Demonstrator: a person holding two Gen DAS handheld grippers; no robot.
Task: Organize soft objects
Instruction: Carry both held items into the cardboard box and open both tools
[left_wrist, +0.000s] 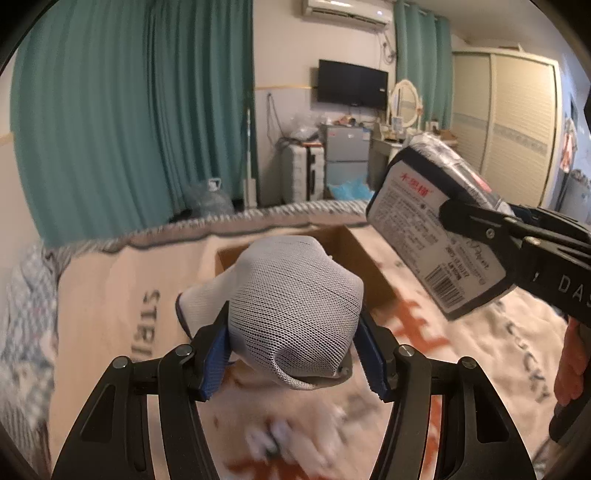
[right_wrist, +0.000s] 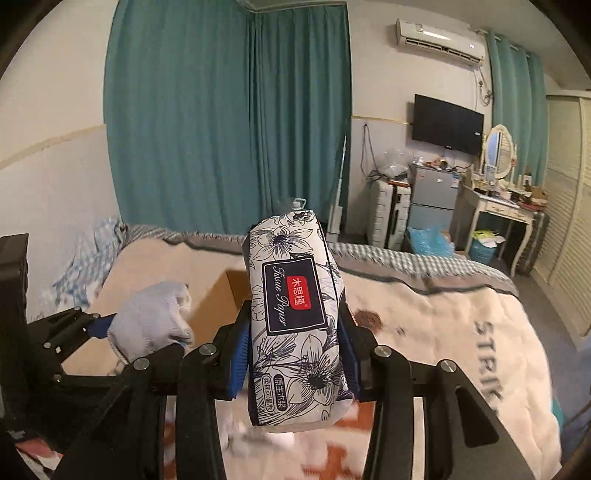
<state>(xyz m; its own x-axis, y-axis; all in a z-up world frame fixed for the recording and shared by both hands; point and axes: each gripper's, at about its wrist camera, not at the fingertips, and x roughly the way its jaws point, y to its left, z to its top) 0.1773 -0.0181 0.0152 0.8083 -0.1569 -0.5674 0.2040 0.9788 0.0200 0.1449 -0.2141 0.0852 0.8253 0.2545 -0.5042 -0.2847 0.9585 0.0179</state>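
A: Firstly, what is registered at the left and centre of the left wrist view?

B: A bunched white knit sock is clamped between the blue-padded fingers of the left gripper. It is held above the printed blanket. Behind it, at centre frame, an open cardboard box is set on the blanket.

A: And at the right of that view?

B: A tissue paper pack is seen tilted, its barcode side presented to the camera. It is pinched by the right gripper, which enters from the right edge.

A: What is confirmed in the right wrist view?

B: At lower left, the sock is seen in the left gripper, in front of the box. At centre, the floral pack is held upright between the fingers of the right gripper, both pads pressed against its sides. The blanket is spread to the right. Teal curtains are hung along the upper frame.
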